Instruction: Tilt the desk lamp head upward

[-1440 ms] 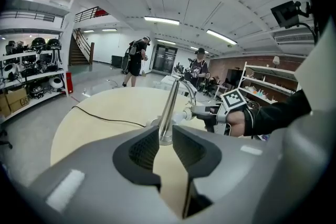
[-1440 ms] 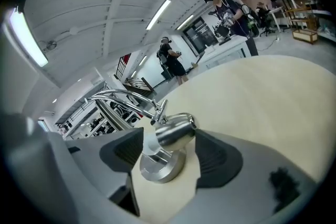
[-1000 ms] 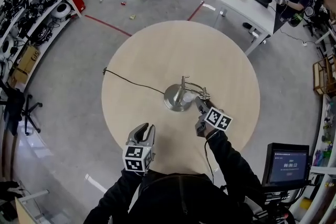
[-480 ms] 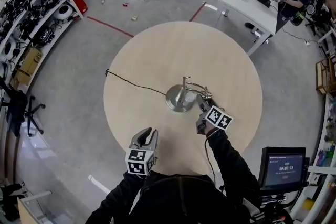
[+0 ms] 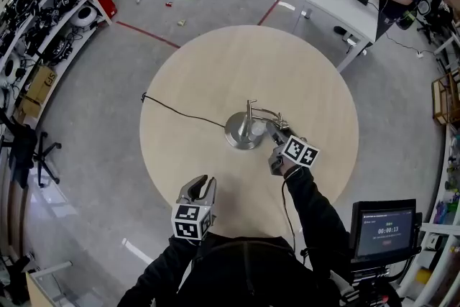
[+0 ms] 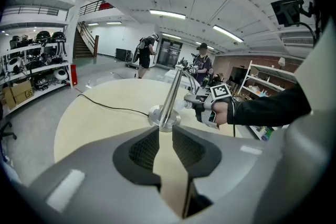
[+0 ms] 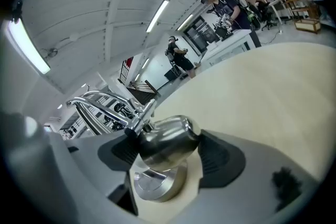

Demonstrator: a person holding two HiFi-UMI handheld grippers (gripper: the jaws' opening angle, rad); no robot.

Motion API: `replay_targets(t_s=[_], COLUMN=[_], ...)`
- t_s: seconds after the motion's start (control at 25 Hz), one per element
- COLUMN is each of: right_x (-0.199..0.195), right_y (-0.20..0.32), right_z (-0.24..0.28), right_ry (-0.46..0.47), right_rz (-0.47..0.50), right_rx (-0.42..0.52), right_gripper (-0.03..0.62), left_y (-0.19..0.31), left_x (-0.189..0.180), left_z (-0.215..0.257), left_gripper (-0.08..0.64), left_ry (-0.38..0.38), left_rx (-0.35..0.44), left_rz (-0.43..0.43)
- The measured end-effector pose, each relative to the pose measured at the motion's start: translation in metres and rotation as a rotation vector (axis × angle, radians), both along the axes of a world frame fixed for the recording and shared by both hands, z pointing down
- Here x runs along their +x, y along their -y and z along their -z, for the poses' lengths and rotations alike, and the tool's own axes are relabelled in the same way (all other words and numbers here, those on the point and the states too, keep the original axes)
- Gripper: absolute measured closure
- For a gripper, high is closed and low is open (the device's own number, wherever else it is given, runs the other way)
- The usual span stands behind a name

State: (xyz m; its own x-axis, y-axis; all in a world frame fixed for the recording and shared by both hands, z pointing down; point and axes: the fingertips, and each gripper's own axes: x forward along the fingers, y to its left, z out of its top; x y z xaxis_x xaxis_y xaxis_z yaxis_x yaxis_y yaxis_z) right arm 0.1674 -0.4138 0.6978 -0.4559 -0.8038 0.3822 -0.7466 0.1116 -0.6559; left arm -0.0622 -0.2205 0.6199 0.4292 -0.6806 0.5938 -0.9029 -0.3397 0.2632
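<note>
Nearest you, your left gripper (image 5: pixel 201 182) hovers over the near edge of the round pale wooden counter (image 5: pixel 215 68). Its jaws stand a narrow gap apart with nothing between them.

Further in, your right gripper (image 5: pixel 274 131) reaches the chrome desk lamp near the counter's middle. Its jaws have just been opening. The shiny chrome lamp head (image 7: pixel 167 140) sits between the pads, close to both sides, but they do not visibly clamp it.

Just under the head lies the lamp's round chrome base (image 5: pixel 241 136), with the upright chrome pole (image 5: pixel 250 111) rising from it.

A thin black cord (image 5: pixel 180 113) runs from the base across the counter to its left edge. Beyond, on the grey floor, stands a white table (image 5: pixel 338 0).
</note>
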Motion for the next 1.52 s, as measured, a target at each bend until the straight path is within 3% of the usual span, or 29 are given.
replay_targets(t_s=[0.28,0.56,0.96,1.52], right_x=[0.006,0.02,0.036,0.052], right_y=[0.004,0.002,-0.008,0.008], right_z=[0.007,0.022,0.069,0.109], right_ry=[-0.029,-0.162,-0.366,-0.631], right_rz=[-0.03,-0.03,-0.02,-0.019], right_rx=[-0.005,0.002,0.085,0.161], right_gripper=[0.261,0.261,0.261,0.261], left_y=[-0.004,-0.002,-0.016,0.004], left_x=[-0.006,-0.004,0.014,0.0], left_z=[0.001,0.001,0.016,0.014], left_gripper=[0.476,0.476,0.476,0.477], left_ry=[0.009,-0.008,-0.036,-0.052], left_rx=[-0.004,0.0,0.014,0.033], left_rz=[0.018,0.023,-0.01,0.022])
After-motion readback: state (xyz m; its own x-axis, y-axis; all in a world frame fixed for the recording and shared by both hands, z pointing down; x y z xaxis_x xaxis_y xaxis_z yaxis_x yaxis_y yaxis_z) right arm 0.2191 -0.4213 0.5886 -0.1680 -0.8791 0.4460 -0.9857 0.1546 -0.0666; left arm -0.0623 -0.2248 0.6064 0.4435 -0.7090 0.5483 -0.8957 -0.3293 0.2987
